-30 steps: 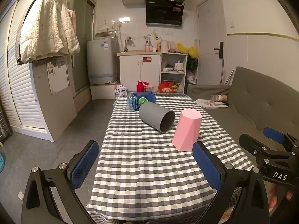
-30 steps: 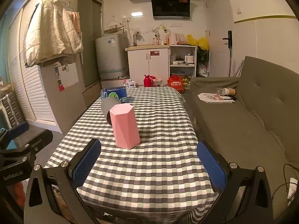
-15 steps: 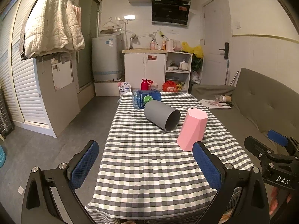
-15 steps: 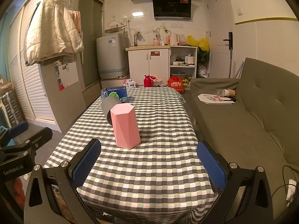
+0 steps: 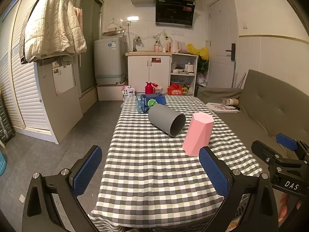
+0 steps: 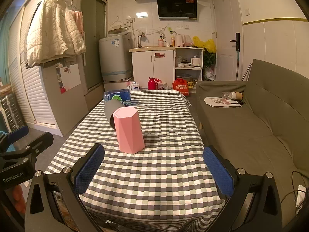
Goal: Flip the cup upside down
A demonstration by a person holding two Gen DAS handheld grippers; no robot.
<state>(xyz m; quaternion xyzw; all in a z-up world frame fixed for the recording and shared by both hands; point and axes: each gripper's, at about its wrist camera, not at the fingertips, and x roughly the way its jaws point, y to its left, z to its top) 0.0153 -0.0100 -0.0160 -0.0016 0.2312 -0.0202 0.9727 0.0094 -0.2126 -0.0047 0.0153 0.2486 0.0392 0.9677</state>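
- pink cup (image 5: 199,134) stood on the checked tablecloth (image 5: 154,170), narrower closed end up and wider end down, so it looked to be sitting upside down already, towards the right-hand side of the table
- grey cup (image 5: 166,119) lay on its side just behind and left of the pink one, open mouth facing the left camera; from the right camera most of it (image 6: 111,112) was hidden behind the pink cup (image 6: 129,132), so couldn't tell whether the two touched
- blue-labelled water bottle (image 5: 150,102) lay on its side at the far end, right behind the grey cup, its far end hard to make out
- left gripper (image 5: 152,172) hung over the near edge of the table, jaws wide apart, nothing between the blue pads
- right gripper (image 6: 154,172) was the same deal, jaws spread with nothing in them, near the front edge with the pink cup ahead and a bit left
- each gripper only showed partly at the edge of the other's view, mostly cut off
- sofa (image 6: 260,131) ran along the right side, with some papers and a bottle on it, too small to read
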